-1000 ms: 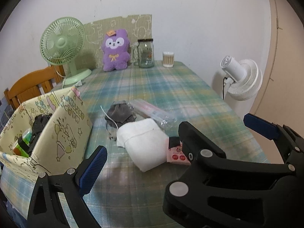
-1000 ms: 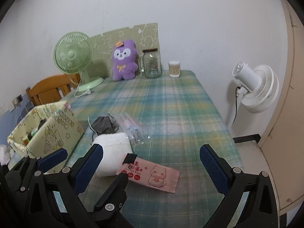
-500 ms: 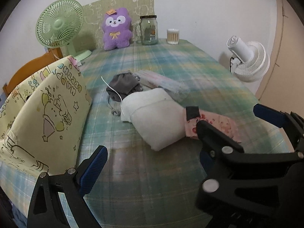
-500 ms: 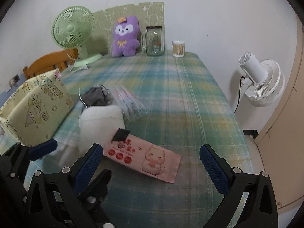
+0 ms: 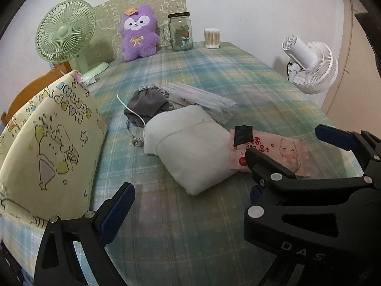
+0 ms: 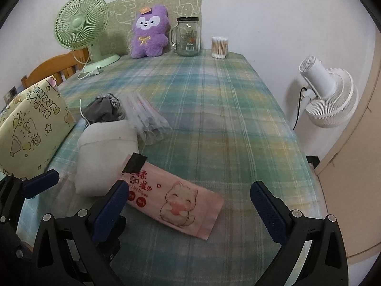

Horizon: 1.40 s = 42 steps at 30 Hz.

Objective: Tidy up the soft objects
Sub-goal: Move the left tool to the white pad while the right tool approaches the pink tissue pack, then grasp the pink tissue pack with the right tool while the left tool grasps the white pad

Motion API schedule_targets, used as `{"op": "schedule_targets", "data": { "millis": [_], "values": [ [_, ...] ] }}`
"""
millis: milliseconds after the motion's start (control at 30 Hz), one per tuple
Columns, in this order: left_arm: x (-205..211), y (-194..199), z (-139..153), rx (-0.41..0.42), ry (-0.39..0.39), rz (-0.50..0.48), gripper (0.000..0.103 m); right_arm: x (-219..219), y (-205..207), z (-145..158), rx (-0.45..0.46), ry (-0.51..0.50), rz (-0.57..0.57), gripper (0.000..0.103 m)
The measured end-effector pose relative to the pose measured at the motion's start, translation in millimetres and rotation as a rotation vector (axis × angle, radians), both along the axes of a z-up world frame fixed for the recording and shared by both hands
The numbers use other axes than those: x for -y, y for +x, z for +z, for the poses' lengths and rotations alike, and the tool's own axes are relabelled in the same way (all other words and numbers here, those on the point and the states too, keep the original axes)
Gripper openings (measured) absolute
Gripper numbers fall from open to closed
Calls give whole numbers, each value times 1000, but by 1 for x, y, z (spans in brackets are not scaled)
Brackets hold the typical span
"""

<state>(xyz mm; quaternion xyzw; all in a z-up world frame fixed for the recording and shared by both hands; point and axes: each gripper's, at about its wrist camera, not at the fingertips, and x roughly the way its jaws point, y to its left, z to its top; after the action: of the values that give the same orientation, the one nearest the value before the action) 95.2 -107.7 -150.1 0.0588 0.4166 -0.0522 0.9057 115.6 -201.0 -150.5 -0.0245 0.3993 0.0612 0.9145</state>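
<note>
Change: both grippers dropped closer to the white pouch (image 5: 190, 150) — approach under way.
Right gripper (image 6: 188, 205): fingers spread, over wipes pack (image 6: 176, 202) beside pouch.
Left gripper (image 5: 190, 205): spread, empty.

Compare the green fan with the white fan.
The green fan stands on the table at its far left corner; the white fan stands off the table, to its right. The green fan's cage faces the camera; the white fan's cage faces away, motor housing showing. Both have round wire cages.
</note>
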Motion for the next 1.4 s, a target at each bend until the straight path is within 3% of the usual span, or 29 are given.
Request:
{"op": "schedule_targets", "data": {
  "millis": [333, 567, 767, 933, 1200, 1400],
  "values": [
    [8, 14, 6, 18, 5, 4, 98, 22, 13, 0, -33, 41, -101, 102],
    [12, 19, 4, 1, 19, -21, 98, 23, 9, 7, -32, 61, -18, 102],
    [14, 16, 1, -4, 35, -32, 98, 18, 16, -3, -79, 82, 16, 90],
    [13, 18, 1, -8, 32, -27, 99, 15, 22, -5, -72, 44, 3, 81],
    [16, 26, 3, -4, 41, 2, 99, 17, 25, -3, -60, 75, -5, 47],
    [17, 35, 5, 1, 40, 8, 99, 21, 30, -2, -69, 121, -34, 45]
  ]
}}
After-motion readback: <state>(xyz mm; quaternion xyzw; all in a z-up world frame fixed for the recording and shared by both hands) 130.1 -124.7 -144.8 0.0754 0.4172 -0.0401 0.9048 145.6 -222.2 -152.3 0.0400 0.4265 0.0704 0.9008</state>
